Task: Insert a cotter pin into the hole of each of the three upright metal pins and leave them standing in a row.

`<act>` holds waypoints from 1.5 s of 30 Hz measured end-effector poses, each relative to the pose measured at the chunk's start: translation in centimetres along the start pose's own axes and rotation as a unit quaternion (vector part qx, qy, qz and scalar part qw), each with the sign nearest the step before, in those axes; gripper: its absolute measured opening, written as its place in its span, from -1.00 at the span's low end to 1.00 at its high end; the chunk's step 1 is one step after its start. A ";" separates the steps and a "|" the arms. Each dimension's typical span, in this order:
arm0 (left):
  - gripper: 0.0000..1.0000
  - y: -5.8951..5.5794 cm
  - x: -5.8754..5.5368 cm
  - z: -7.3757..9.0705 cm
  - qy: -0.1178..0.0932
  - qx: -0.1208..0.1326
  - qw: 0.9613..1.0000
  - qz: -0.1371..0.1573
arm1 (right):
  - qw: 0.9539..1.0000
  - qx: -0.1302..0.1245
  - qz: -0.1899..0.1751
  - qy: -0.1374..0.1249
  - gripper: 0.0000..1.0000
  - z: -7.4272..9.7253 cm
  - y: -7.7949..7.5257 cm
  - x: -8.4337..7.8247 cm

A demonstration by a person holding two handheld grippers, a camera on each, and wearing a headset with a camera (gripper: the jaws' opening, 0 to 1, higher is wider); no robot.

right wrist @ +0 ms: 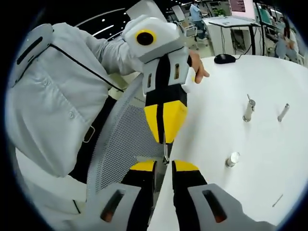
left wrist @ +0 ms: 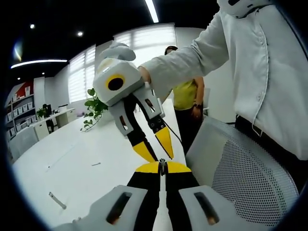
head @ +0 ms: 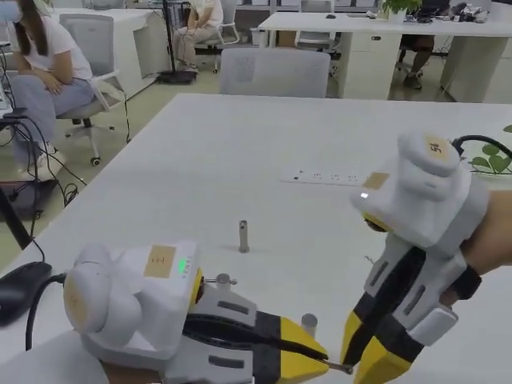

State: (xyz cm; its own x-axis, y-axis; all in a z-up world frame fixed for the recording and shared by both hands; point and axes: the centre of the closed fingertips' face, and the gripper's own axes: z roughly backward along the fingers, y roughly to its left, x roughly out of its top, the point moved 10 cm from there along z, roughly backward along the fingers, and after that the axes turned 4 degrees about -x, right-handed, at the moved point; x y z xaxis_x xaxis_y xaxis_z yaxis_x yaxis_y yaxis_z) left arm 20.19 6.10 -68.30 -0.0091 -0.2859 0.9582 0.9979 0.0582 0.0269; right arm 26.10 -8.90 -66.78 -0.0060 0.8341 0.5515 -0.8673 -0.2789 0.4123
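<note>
- The left claw is clenching shut on a thin cotter pin. The pin's free end is sticking out past the yellow tips.
- The right claw is standing released, with its two jaws parted. The end of the cotter pin is hanging in the gap between them, and I cannot tell whether either jaw is touching it.
- In the head view the two claws are meeting tip to tip at 6 o'clock. The left one is coming in from 8 o'clock and the right one is slanting down from 2 o'clock.
- They are working over the near edge of the white surface. In the two gripper views a mesh chair back is showing just past that edge.
- The near metal pin is standing upright at 11 o'clock of the tips. It is close to them but not touching.
- The middle metal pin is standing beside the left claw's body, at about 10 o'clock of the tips. A thin piece is sticking out sideways near its top.
- The far metal pin is standing upright farther out toward 11 o'clock, well apart from both claws.
- Beyond the three pins, bare surface is stretching wide toward 12 o'clock.
- A loose cotter pin is lying flat on the surface, away from the metal pins.
- A power strip is lying at 12 o'clock, well apart.
- A black mouse is sitting far out near the surface's edge.
</note>
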 end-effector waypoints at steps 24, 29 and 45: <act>-1.00 -0.2 0.8 -0.6 -0.001 -0.024 1.000 -0.019 | 0.996 0.068 -0.029 -0.041 -0.90 0.1 0.6 -0.6; -1.00 0.2 0.1 -0.5 0.002 -0.010 1.000 0.003 | 1.000 0.007 0.008 -0.028 -0.92 0.2 0.6 -0.4; -1.00 1.0 -1.5 -0.3 -0.003 0.034 0.997 0.071 | 0.985 -0.145 0.092 0.010 -0.93 0.2 1.2 0.2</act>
State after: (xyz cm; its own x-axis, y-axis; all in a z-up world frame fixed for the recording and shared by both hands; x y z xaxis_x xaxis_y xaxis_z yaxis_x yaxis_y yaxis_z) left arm 21.23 6.31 -69.78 0.1317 -0.2640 0.9555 0.9824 0.1634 -0.0903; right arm 25.15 -9.13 -65.99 -0.1832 0.7929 0.5811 -0.9563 -0.2808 0.0818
